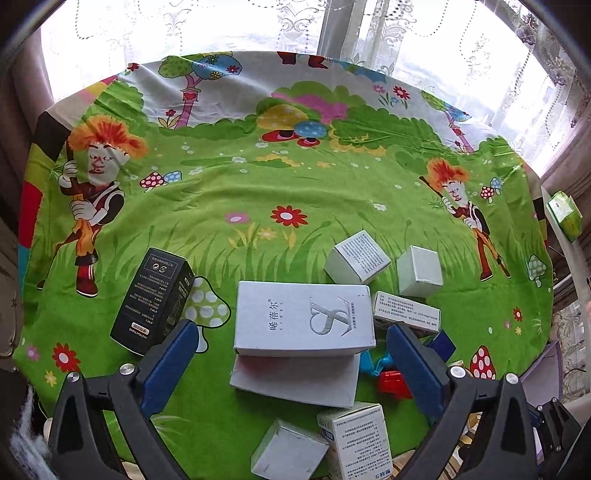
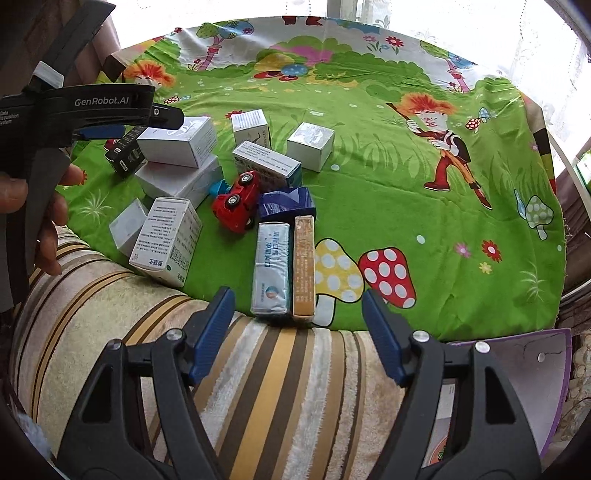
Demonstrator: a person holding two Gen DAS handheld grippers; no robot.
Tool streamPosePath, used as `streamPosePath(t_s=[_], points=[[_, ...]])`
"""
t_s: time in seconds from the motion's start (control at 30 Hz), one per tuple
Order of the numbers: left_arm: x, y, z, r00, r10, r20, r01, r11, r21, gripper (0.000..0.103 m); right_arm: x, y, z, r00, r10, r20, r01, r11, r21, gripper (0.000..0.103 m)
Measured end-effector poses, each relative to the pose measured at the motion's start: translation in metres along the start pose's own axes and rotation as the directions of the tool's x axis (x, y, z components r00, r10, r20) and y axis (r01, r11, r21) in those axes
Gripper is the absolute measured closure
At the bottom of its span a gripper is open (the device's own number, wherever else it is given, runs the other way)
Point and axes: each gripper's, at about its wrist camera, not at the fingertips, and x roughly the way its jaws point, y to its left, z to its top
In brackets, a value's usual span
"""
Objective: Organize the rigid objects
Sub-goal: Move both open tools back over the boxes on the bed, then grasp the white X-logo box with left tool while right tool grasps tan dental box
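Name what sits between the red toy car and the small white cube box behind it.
A long white printed box lies between the red toy car and white cube box, clearest in the right wrist view.

Blown-out window backlight, fisheye-warped edges

Looks like someone's living room: lace curtains [image 1: 229,22] over a bright window along the top, a cartoon bedsheet [image 1: 295,206] as a tablecloth, striped sofa fabric [image 2: 258,369] at the bottom.

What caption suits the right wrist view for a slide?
Open right hand-held gripper faces two upright boxes, with a red toy car behind them on the cartoon cloth.
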Motion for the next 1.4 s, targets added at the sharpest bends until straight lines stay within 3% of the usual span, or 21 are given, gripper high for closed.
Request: streamPosePath(t_s=[0.27, 0.47, 0.67, 0.83, 0.87, 0.97, 1.0, 1.1, 1.2, 1.3, 1.4], points=[[0.017, -0.002, 0.0, 1.0, 0.001, -0.021, 0.0, 1.0, 0.011, 0.0, 0.002, -0.029, 0.003, 1.0, -0.02, 0.009, 0.018, 0.992, 0.121, 0.029], [0.018, -0.012, 0.001, 1.0, 0.018, 0.011, -0.019, 0.998, 0.068, 0.0, 0.023, -0.03, 0.007, 0.998, -0.039, -0.052, 0.044, 0.995, 0.092, 0.029], [0.016, -0.015, -0.002, 0.999, 0.02, 0.029, -0.023, 0.995, 0.096, 0.005, 0.032, -0.032, 0.015, 0.998, -0.039, -0.054, 0.044, 0.995, 0.091, 0.032], [0.023, -0.009, -0.007, 1.0, -0.003, -0.006, 0.003, 0.998, 0.07, 0.019, 0.035, -0.026, 0.018, 0.998, -0.031, -0.052, 0.035, 0.997, 0.063, 0.035], [0.024, -0.008, -0.008, 1.0, -0.008, -0.011, 0.009, 0.998, 0.063, 0.019, 0.036, -0.026, 0.019, 0.998, -0.034, -0.051, 0.037, 0.998, 0.058, 0.038], [0.025, -0.005, -0.01, 1.0, -0.023, -0.014, 0.023, 0.998, 0.055, 0.028, 0.042, -0.024, 0.019, 0.996, -0.057, -0.073, 0.06, 0.997, 0.047, 0.069], [0.025, -0.004, -0.009, 1.0, -0.027, -0.013, 0.028, 0.998, 0.053, 0.028, 0.045, -0.025, 0.019, 0.996, -0.055, -0.077, 0.058, 0.997, 0.049, 0.071], [0.022, -0.001, -0.009, 0.999, -0.048, 0.0, 0.048, 0.998, 0.046, 0.028, 0.045, -0.025, 0.02, 0.996, -0.052, -0.075, 0.056, 0.997, 0.05, 0.071], [0.021, 0.007, -0.009, 0.997, -0.071, 0.007, 0.071, 0.997, 0.022, 0.016, 0.047, -0.024, 0.021, 0.995, -0.06, -0.082, 0.063, 0.997, 0.038, 0.067], [0.022, 0.016, -0.006, 0.996, -0.091, 0.003, 0.091, 0.996, -0.023, 0.015, 0.051, -0.026, 0.022, 0.994, -0.058, -0.09, 0.062, 0.997, 0.042, 0.066], [0.021, 0.016, 0.006, 0.995, -0.096, 0.014, 0.096, 0.995, -0.001, 0.015, 0.06, -0.029, 0.022, 0.993, -0.015, -0.117, 0.021, 0.998, 0.058, 0.066]])
